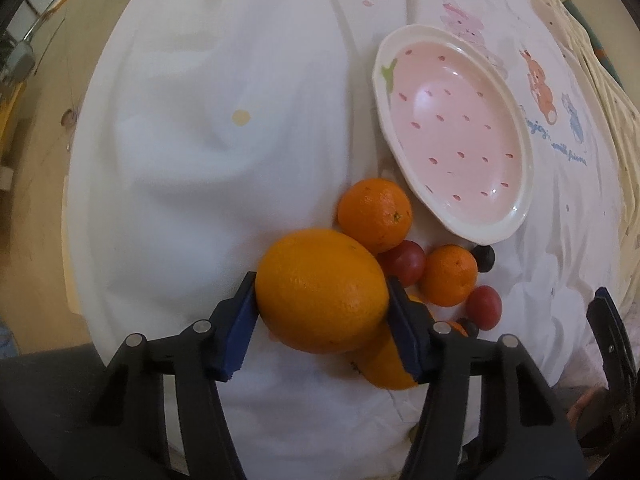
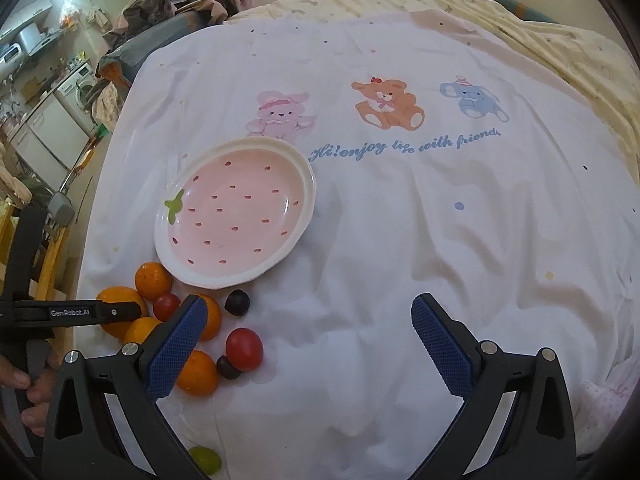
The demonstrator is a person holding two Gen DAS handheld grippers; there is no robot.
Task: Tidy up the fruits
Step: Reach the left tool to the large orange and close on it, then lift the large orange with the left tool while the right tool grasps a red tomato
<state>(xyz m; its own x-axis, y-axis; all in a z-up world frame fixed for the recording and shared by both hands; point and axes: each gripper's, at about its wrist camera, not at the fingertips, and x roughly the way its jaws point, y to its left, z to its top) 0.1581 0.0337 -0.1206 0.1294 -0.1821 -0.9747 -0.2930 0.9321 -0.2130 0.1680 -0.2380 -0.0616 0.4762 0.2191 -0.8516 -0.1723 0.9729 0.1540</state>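
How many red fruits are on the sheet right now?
2. One red fruit sits among the oranges just below the plate; the other lies nearer the right gripper. More may be hidden.

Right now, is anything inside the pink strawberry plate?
No. The strawberry plate holds no fruit; only its painted seeds and green leaf show. Under it lies the white cloth, but the covered part is hidden.

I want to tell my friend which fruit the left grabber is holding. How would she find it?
Find the pink strawberry plate on the white sheet; the fruit pile lies beside its rim. The left gripper has its blue pads on the large orange, the pile's biggest fruit, bigger than the mandarin behind it.
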